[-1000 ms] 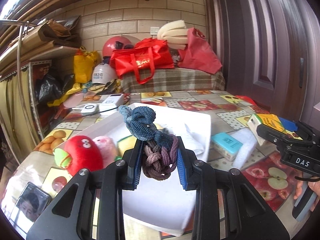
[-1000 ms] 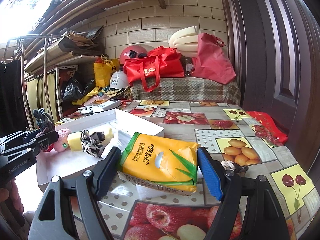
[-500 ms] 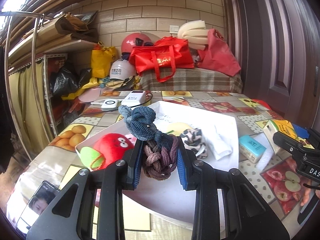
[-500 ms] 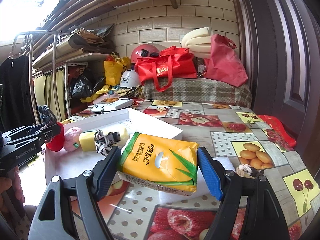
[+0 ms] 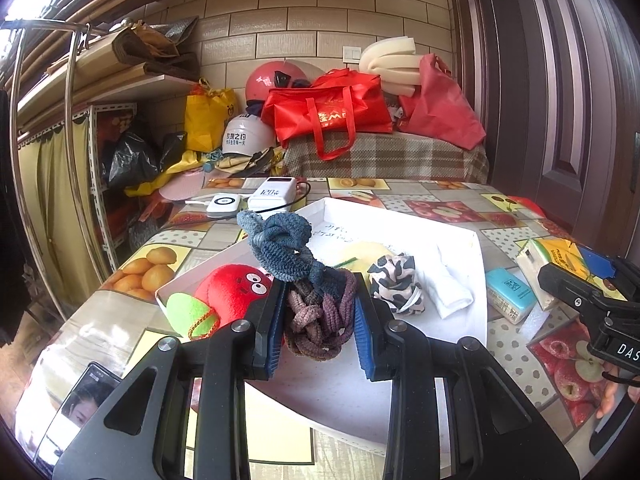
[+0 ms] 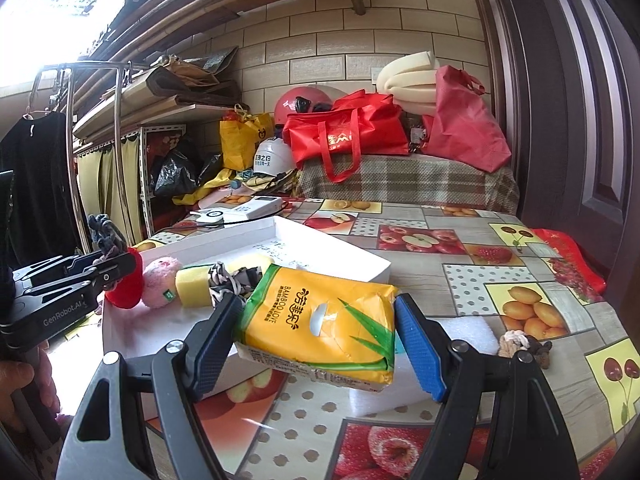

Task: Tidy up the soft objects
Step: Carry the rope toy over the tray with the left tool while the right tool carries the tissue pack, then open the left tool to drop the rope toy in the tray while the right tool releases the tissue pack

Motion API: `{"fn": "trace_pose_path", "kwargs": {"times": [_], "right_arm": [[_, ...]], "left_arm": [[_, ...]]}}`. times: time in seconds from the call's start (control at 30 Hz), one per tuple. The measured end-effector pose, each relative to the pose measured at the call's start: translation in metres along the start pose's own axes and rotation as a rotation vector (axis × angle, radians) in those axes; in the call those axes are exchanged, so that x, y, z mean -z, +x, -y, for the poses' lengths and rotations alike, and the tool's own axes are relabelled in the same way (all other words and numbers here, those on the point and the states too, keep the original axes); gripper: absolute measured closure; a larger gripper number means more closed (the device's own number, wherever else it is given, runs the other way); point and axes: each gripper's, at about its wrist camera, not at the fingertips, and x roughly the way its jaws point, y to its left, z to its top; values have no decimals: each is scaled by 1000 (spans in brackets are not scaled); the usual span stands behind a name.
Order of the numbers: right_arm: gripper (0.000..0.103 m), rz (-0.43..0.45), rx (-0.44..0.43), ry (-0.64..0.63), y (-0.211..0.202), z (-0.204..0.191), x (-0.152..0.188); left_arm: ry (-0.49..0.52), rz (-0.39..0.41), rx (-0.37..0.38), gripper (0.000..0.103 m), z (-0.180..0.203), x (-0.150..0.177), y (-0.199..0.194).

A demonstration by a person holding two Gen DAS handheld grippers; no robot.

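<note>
Gripping a knotted rope of braided purple-brown and grey-blue cord, the left gripper has its blue-padded fingers clenched on the purple-brown part; the grey-blue knot sticks up above the fingertips, centre frame. Behind and under it lies a shallow white cardboard tray on the fruit-patterned counter. In the tray: red round plush toy with eyes and a green patch at lower left, just beside the left finger; black-and-white patterned fabric scrunchie right of the rope; folded white cloth beside that; pale yellow sponge further back.

Right wrist view: right gripper clamped across a yellow-and-green plastic pack of tissues, lower centre, held tilted, near the tray's right wall. White foam slab lies on the counter beneath. A small beige-and-brown rope knot sits on the counter at right, beside the right finger. Pink round plush shows in the tray, left of the sponge. A small teal tissue packet lies right of the tray, apart from it.
</note>
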Motion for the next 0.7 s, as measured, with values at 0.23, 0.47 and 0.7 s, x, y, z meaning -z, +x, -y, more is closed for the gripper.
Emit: {"fn": "trace_pose_path", "kwargs": {"times": [0.23, 0.47, 0.7], "right_arm": [[25, -5, -14, -2, 6, -6, -2], [25, -13, -38, -6, 14, -16, -4], [25, -29, -100, -27, 29, -35, -9]], "left_arm": [[6, -8, -16, 73, -1, 2, 6], [18, -26, -21, 73, -2, -1, 17], [-2, -70, 17, 73, -6, -6, 32]]}}
